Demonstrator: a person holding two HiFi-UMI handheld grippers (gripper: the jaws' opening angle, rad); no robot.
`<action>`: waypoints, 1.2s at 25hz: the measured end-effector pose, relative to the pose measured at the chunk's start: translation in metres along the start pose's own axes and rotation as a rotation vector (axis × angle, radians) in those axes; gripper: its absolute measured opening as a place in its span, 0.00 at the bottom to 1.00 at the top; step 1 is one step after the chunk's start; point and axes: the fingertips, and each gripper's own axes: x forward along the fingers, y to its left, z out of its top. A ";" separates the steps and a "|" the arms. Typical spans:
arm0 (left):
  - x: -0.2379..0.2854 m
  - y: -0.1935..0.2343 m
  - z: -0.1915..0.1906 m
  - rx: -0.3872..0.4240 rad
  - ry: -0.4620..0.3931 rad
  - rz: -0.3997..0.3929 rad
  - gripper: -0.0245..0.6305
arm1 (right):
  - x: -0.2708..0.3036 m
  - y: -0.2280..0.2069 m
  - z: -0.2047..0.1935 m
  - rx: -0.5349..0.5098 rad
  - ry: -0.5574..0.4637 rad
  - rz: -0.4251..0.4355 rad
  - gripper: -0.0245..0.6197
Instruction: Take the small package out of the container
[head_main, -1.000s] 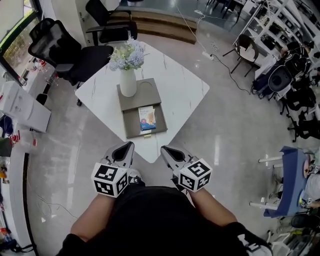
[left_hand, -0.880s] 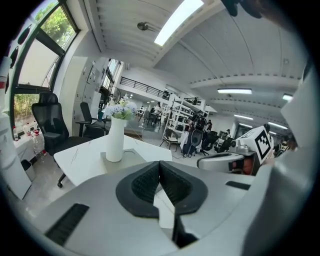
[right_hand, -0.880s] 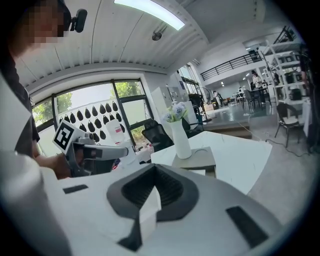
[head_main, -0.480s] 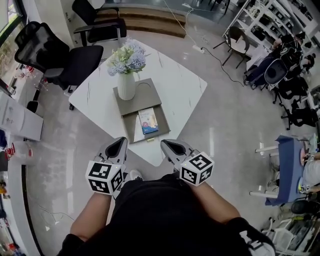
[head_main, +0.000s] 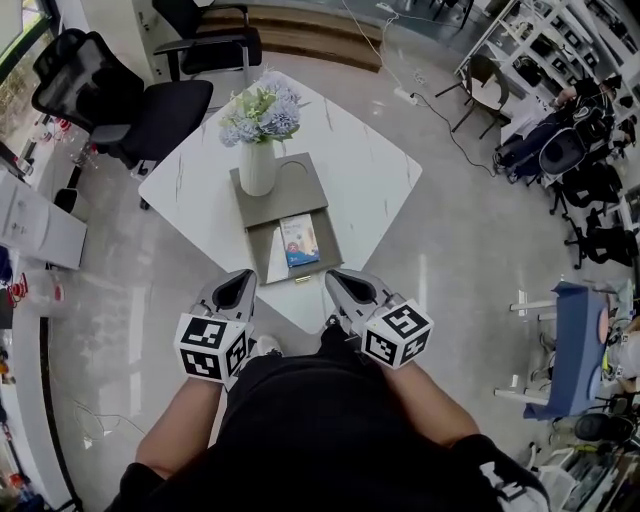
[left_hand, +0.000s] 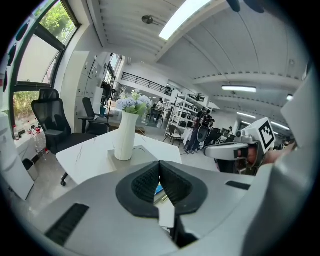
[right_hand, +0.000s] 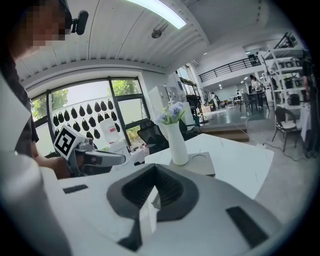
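Observation:
A small blue package (head_main: 298, 242) lies in the pulled-out drawer (head_main: 326, 252) of a flat grey container (head_main: 280, 192) on the white table (head_main: 370, 170). A white vase of flowers (head_main: 258, 165) stands on the container's top. My left gripper (head_main: 243, 279) and right gripper (head_main: 335, 279) hover side by side over the table's near corner, just short of the drawer. Both are shut and hold nothing. In the left gripper view the left gripper (left_hand: 159, 164) points at the vase (left_hand: 124, 136), and a sliver of the package (left_hand: 158, 189) shows behind the pads. The right gripper (right_hand: 155, 168) is shut too.
Black office chairs (head_main: 120, 95) stand beyond the table's far left side. A white cabinet (head_main: 30, 225) is at the left, and a blue cart (head_main: 578, 345) stands at the right. Shelves and more chairs (head_main: 580, 150) fill the far right. A cable (head_main: 440, 110) runs across the floor.
Both grippers have come forward, from short of the table to over its near corner. Both stay shut.

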 end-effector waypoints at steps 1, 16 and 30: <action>0.002 0.000 0.000 -0.001 0.000 0.006 0.04 | 0.001 -0.003 0.001 -0.001 -0.001 0.005 0.04; 0.051 -0.024 0.015 -0.041 -0.036 0.148 0.04 | 0.009 -0.064 0.019 -0.055 0.029 0.162 0.04; 0.077 -0.022 0.022 -0.008 0.012 0.280 0.04 | 0.018 -0.097 0.022 -0.013 0.042 0.257 0.04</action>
